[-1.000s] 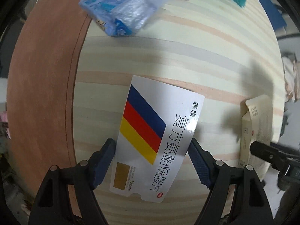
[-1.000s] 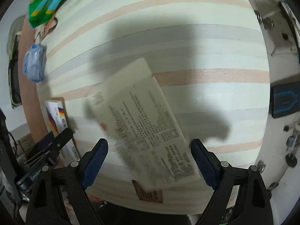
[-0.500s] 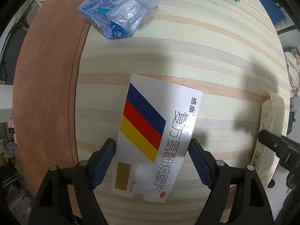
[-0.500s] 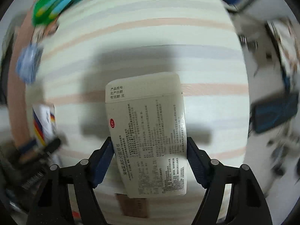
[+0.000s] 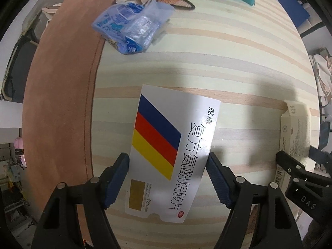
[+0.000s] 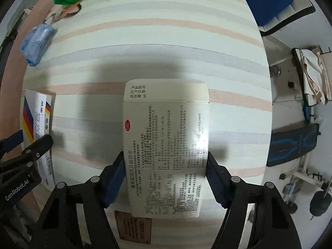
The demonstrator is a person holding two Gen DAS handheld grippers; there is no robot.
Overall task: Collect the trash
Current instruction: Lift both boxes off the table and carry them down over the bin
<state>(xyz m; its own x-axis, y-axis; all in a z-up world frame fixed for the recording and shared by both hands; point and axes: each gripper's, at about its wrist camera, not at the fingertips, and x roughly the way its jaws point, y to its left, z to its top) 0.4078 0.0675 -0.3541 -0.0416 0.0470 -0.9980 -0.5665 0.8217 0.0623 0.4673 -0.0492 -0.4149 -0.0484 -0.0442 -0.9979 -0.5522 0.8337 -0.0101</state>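
The left gripper (image 5: 167,165) was closing, its blue pads against the long sides of a white medicine box (image 5: 173,149) with blue, red and yellow stripes. To its right, the right gripper (image 6: 165,164) was closing on the sides of a cream box (image 6: 166,145) of fine print. Both boxes sat over a striped cloth (image 5: 207,62); its far half lay open, with a crumpled blue wrapper (image 5: 132,29) by the cloth's far-left edge, beside a brown rim (image 5: 62,103).

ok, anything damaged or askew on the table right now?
Crumpled blue wrapper straddles the striped cloth's edge. Striped medicine box sits skewed between the left hand-held gripper's closing jaws. Nothing spilled.
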